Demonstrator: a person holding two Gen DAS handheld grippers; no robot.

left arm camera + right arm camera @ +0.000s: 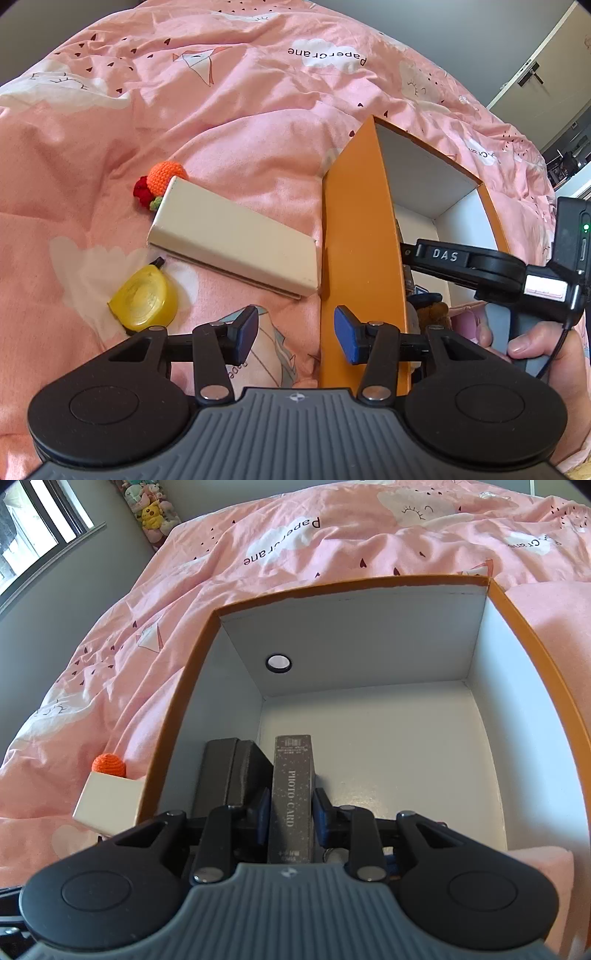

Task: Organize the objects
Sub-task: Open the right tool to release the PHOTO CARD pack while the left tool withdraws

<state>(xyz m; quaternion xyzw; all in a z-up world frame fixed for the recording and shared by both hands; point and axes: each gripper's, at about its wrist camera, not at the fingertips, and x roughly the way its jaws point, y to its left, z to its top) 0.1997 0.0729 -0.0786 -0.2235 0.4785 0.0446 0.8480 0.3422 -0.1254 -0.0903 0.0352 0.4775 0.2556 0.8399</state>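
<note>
An orange box (354, 236) with a white inside (388, 738) sits on the pink bed cover. My right gripper (290, 812) is inside the box, shut on a dark "PHOTO CARD" box (291, 794) held on edge beside a black case (229, 771) at the box's left wall. My left gripper (295, 328) is open and empty outside the box, its right fingertip (345, 332) against the orange wall. A cream rectangular box (236, 236), a yellow lemon-shaped container (144, 299) and an orange and red crocheted toy (160, 182) lie left of the box.
The right gripper's body and the hand holding it (532, 343) reach into the box from the right. Small plush items (432, 310) lie in the box's near corner. Plush toys (151, 509) line the far wall by a window (33, 528).
</note>
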